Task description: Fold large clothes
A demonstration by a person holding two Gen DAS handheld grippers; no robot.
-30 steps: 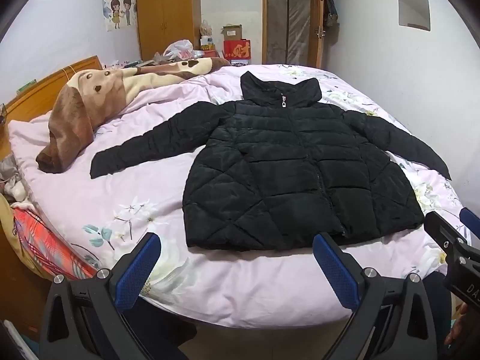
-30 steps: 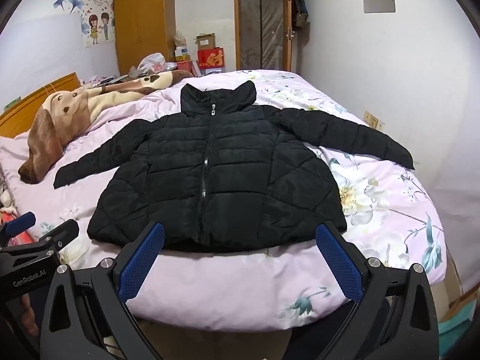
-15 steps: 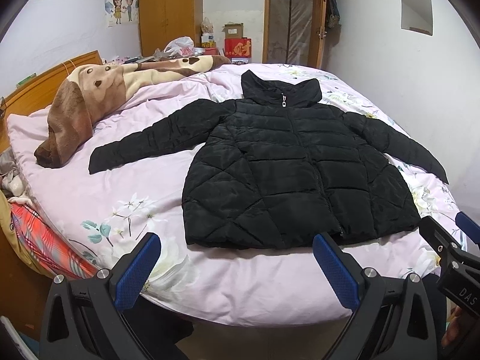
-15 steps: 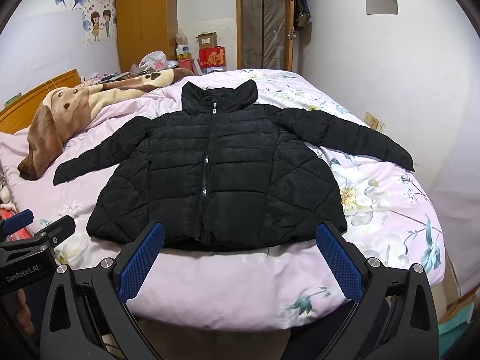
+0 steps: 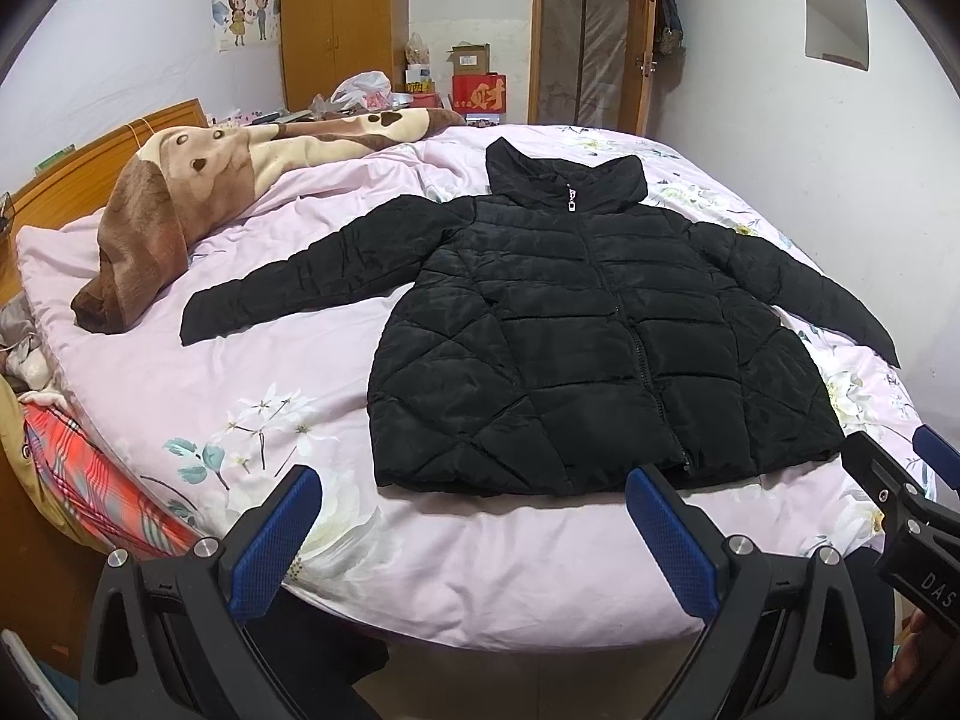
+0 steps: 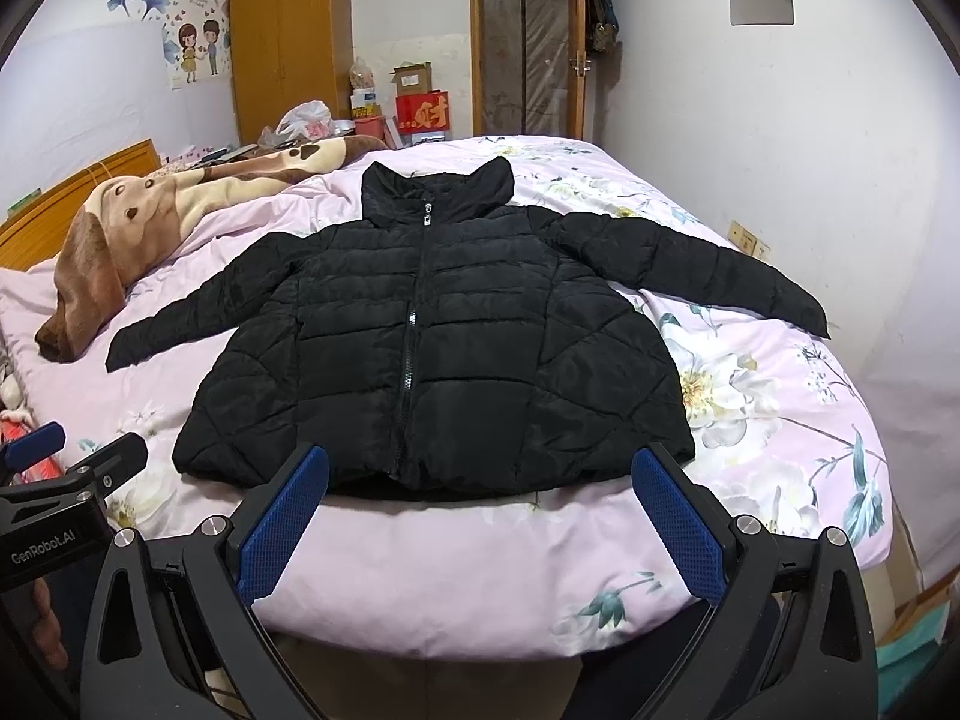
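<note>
A black quilted puffer jacket (image 5: 576, 330) lies flat and zipped on the pink floral bed (image 5: 252, 396), front up, collar toward the far end, both sleeves spread out to the sides. It also shows in the right wrist view (image 6: 444, 354). My left gripper (image 5: 474, 534) is open and empty, held off the bed's near edge, below the jacket's hem. My right gripper (image 6: 480, 516) is open and empty, also short of the hem. Each gripper shows at the edge of the other's view: the right one (image 5: 900, 480) and the left one (image 6: 72, 462).
A brown and cream plush blanket (image 5: 198, 180) lies along the bed's left side by the wooden headboard (image 5: 78, 168). A red plaid cloth (image 5: 78, 480) hangs at the left edge. A wardrobe (image 5: 336, 18), boxes and a door (image 5: 588, 36) stand at the back. A white wall (image 6: 780, 150) runs along the right.
Both grippers have risen slightly and tilted, so the jacket sits a little lower in view. The jacket itself has not moved. Both grippers stay open.
</note>
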